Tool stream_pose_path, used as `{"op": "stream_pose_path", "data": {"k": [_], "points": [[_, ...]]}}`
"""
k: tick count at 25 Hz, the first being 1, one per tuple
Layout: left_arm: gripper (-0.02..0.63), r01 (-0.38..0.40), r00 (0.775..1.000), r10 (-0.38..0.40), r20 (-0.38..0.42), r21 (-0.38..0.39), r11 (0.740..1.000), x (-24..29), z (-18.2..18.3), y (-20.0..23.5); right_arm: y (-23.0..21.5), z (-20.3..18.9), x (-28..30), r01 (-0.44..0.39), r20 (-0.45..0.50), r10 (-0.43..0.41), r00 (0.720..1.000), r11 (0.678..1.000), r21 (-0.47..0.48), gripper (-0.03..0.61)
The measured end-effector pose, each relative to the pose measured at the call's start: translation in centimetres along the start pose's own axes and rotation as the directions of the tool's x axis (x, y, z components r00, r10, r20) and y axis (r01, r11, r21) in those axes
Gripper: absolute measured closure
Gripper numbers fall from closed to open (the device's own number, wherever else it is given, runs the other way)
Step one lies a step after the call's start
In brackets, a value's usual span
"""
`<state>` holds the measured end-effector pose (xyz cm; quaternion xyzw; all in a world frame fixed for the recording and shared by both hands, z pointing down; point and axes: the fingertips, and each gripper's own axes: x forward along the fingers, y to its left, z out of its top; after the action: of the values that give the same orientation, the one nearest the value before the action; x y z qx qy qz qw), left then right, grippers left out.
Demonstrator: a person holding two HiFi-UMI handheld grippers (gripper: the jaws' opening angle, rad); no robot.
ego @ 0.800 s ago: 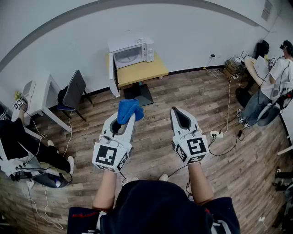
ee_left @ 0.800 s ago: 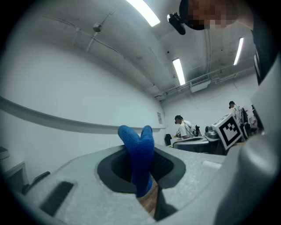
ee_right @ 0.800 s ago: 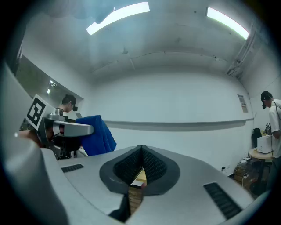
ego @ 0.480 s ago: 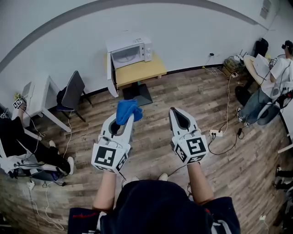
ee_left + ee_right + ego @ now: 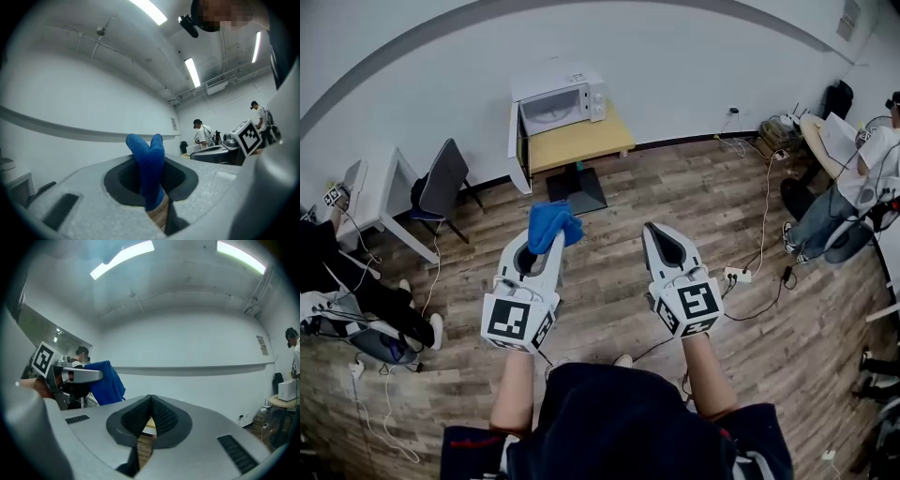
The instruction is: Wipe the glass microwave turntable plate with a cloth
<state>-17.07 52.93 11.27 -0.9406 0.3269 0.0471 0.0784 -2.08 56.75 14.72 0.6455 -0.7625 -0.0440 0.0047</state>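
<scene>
Jaws on the left gripper (image 5: 542,246) are pinching a blue cloth (image 5: 551,223), which stands up between them as a bunched fold and spills forward past their tips. On the right gripper (image 5: 654,230) the ribbed jaws are pressed together with nothing between them. Seen from the head view, both grippers are held out side by side at about the same height above a wood-plank floor (image 5: 694,197), the left one at the left, each pointing roughly level toward the far wall. Well ahead of them a white microwave (image 5: 558,98) sits at the back of a small wooden-topped counter (image 5: 581,142) that stands against the white wall. The glass turntable plate cannot be made out in any view. Left of the counter are a dark chair (image 5: 442,183) and a white desk (image 5: 389,187). A power strip (image 5: 737,275) with trailing cables lies on the floor to the right of the right gripper. One person sits at the far right edge (image 5: 853,192), and another is at the far left edge (image 5: 337,281).
</scene>
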Motion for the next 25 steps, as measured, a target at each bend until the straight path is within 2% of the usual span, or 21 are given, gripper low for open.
{"op": "stream_pose_path", "data": {"k": [10, 15, 19, 25], "points": [[0.554, -0.033, 0.999, 0.033, -0.04, 0.0, 0.999, 1.2, -1.9, -2.7, -2.7, -3.1, -1.0, -0.05, -0.026, 0.052, 0.998, 0.997, 0.055, 0.569], [0.554, -0.03, 0.998, 0.03, -0.061, -0.003, 1.0, 3.3, -2.9, -2.1, -3.5, -3.3, 0.8, -0.078, -0.026, 0.08, 0.996, 0.996, 0.048, 0.569], [0.554, -0.027, 0.998, 0.027, -0.065, 0.0, 1.0, 5.3, -3.6, -1.4, -4.8, -3.7, 2.5, -0.069, -0.027, 0.07, 0.997, 0.997, 0.041, 0.569], [0.554, -0.023, 0.998, 0.023, -0.057, 0.002, 1.0, 9.4, -4.4, 1.3, -6.7, -3.6, 7.0, -0.073, -0.025, 0.074, 0.997, 0.997, 0.016, 0.569]]}}
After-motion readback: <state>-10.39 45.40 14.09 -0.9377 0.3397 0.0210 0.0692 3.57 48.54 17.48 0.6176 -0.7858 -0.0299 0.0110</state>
